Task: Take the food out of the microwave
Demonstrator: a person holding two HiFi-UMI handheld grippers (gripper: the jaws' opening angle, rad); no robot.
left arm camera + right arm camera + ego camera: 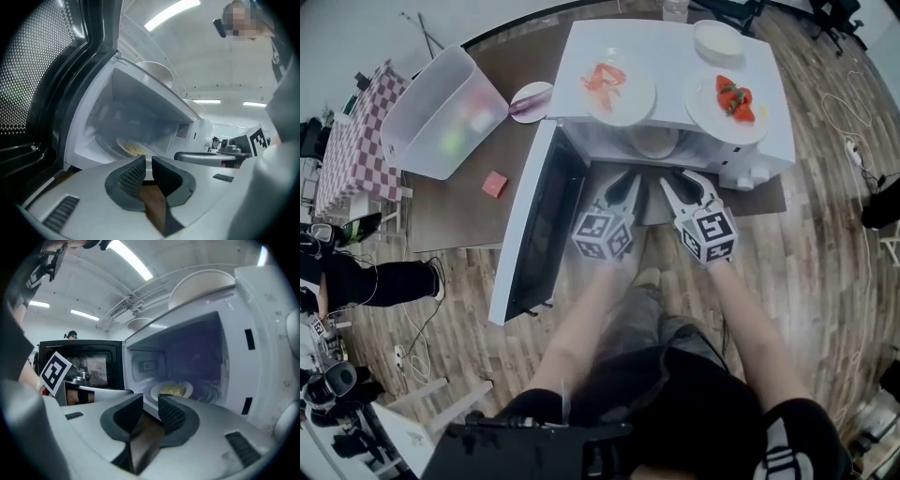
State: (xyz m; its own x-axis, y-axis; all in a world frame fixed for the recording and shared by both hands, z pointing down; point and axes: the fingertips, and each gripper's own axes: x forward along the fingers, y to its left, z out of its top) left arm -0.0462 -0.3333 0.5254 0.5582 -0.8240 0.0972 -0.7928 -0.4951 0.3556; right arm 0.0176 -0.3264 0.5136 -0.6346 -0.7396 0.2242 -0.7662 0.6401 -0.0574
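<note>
Wood floor (825, 234); microwave (572, 103) stood open. Left gripper (623, 184) and right gripper (684, 184) hung before its mouth, jaws slightly parted, empty; noodle plate (172, 391) sat inside.

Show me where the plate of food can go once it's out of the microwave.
Roomiest: the brown table left of the open microwave door, nearer than the clear bin and the pink block. The microwave top is crowded: a plate of orange shreds, a plate of red pieces and an empty bowl leave only its back-left corner bare.
</note>
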